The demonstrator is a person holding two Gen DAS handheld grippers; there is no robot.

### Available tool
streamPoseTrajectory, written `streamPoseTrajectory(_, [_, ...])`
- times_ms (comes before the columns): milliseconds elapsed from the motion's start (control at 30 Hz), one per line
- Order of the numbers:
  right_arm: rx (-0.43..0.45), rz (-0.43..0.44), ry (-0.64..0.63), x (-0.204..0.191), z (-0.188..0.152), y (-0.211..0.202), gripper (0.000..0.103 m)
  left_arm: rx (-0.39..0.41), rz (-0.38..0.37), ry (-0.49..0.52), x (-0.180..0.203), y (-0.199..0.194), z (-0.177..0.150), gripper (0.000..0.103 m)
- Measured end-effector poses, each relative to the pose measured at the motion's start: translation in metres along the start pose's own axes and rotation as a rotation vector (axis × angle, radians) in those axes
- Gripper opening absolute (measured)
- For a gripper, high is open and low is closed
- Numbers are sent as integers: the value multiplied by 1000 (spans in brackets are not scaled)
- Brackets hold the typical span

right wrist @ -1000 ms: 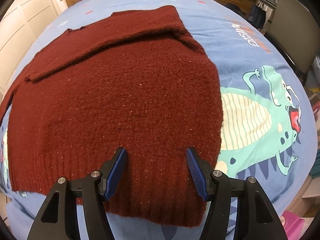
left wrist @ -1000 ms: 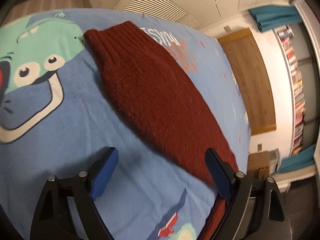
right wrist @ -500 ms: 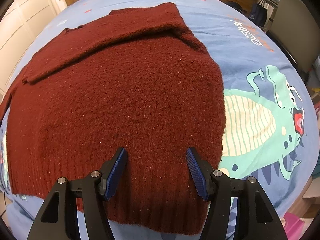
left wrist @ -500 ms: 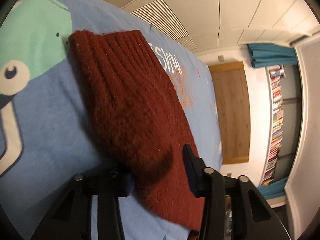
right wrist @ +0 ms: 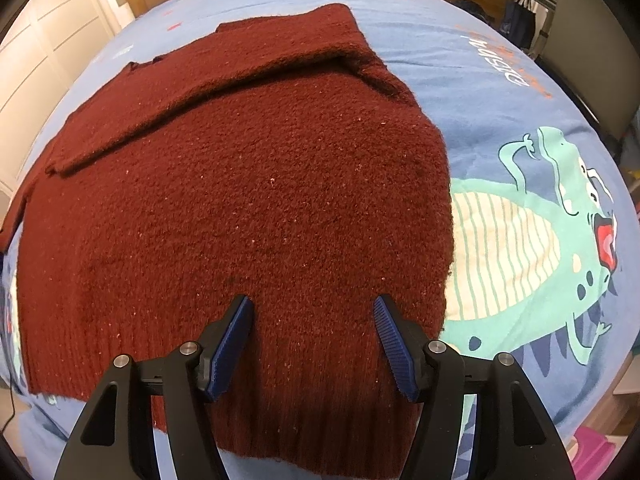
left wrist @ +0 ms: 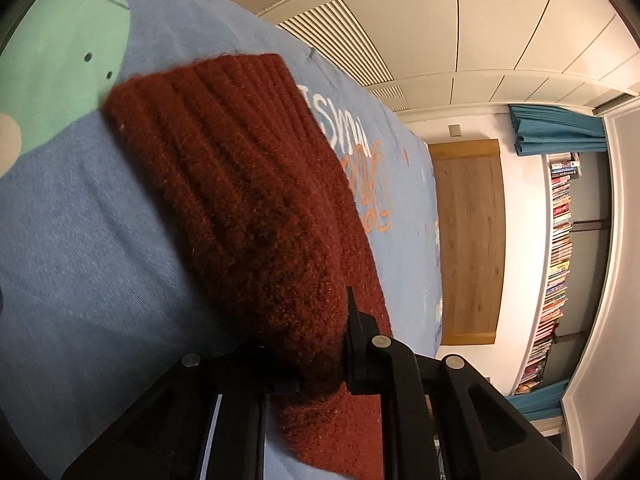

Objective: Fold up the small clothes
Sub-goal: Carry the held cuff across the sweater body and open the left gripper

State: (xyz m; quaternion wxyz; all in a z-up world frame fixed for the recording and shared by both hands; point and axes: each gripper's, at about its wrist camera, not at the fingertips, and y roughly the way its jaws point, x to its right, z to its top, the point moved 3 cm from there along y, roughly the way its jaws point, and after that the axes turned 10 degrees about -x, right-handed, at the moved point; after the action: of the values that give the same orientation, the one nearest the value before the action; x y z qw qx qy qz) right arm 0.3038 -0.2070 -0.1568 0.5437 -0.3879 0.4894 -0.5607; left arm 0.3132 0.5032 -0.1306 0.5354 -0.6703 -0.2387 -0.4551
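blue dinosaur bedsheet (right wrist: 500, 92), bookshelf (left wrist: 558, 256), teal curtain (left wrist: 556, 128)

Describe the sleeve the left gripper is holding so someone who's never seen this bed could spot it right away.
On the blue dinosaur-print bedsheet lies a dark red knitted sweater. The sleeve stretches away from the left gripper, whose jaws are clamped on it. Its ribbed cuff marks it: the other sleeve lies folded across the sweater's chest.
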Motion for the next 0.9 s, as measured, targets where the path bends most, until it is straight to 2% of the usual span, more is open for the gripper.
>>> streamPoseTrajectory(233, [16, 34, 6, 6, 1, -3, 66, -7, -19, 31, 28, 5, -16, 11])
streamPoseTrajectory(433, [45, 71, 18, 13, -1, -14, 66, -41, -90, 83, 71, 13, -40, 11])
streamPoseTrajectory(900, [145, 133, 65, 56, -16, -50, 66, -215, -243, 210, 184, 52, -138, 11])
